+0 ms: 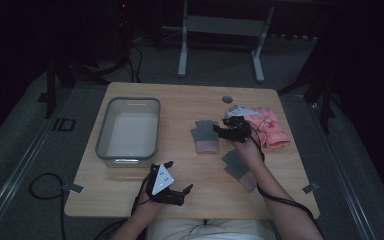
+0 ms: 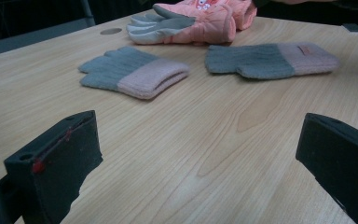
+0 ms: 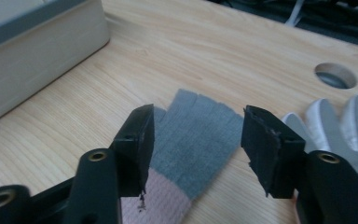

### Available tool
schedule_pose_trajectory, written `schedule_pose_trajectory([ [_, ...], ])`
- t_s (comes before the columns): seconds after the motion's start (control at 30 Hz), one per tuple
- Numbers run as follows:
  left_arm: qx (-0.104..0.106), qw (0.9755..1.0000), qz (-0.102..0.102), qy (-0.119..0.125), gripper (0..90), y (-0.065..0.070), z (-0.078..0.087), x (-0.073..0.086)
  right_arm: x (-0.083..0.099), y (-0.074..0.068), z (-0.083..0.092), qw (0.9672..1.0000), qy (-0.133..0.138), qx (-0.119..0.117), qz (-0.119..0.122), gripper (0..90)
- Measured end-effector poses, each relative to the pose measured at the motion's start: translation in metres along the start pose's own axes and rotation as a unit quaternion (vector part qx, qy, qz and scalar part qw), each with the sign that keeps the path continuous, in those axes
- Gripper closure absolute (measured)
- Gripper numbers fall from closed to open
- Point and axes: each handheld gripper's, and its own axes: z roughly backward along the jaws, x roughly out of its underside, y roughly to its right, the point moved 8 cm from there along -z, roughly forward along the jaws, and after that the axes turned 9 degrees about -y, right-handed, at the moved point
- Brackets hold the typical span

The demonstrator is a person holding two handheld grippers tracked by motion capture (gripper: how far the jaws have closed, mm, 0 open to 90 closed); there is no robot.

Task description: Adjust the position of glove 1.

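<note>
Two grey knit gloves with pink cuffs lie on the wooden table [image 1: 180, 107]. One knit glove [image 1: 206, 136] [image 2: 133, 72] [image 3: 200, 135] is at the middle, the other knit glove [image 1: 239, 166] [image 2: 270, 60] lies nearer the front, beside the person's right forearm. A pair of pink padded gloves [image 1: 271, 128] [image 2: 191, 21] rests at the right. My right gripper [image 1: 218, 131] [image 3: 196, 126] hovers open just over the middle glove's fingers, with nothing between its jaws. My left gripper [image 1: 184, 194] [image 2: 196, 158] is wide open and empty, low over bare wood near the front edge.
A grey rectangular bin [image 1: 128, 131] [image 3: 32, 51] stands on the table's left half with nothing visible inside. A round cable hole [image 1: 227, 99] [image 3: 335, 75] sits near the far edge. Cables trail from both grippers off the front.
</note>
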Motion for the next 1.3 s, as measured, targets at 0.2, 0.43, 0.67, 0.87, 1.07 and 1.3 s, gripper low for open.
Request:
schedule_pose_trajectory([
  [0.2, 0.001, 1.0, 0.001, 0.001, 0.0, 0.0, 0.0, 0.0, 0.0, -0.002, -0.023, 0.9997, -0.021, -0.005, 0.007, 50.2],
  [0.43, 0.002, 1.0, 0.001, 0.001, 0.0, 0.0, 0.0, 0.0, 0.004, -0.009, -0.049, 0.9984, -0.052, -0.015, 0.014, 56.8],
  [0.67, 0.002, 1.0, -0.002, 0.002, 0.0, 0.0, 0.0, 0.0, 0.014, -0.009, -0.067, 0.9968, -0.077, -0.018, 0.007, 60.3],
  [0.87, 0.002, 1.0, -0.001, 0.002, 0.0, 0.0, 0.0, 0.0, 0.022, -0.001, -0.082, 0.995, -0.1, -0.006, 0.0, 61.5],
  [1.07, 0.001, 1.0, 0.0, 0.003, 0.0, 0.0, 0.001, 0.0, 0.021, -0.004, -0.084, 0.9947, -0.102, 0.006, 0.004, 75.2],
  [1.3, 0.001, 1.0, 0.003, 0.003, 0.0, 0.0, 0.001, 0.0, 0.016, -0.017, -0.073, 0.9952, -0.095, -0.012, -0.017, 85.6],
])
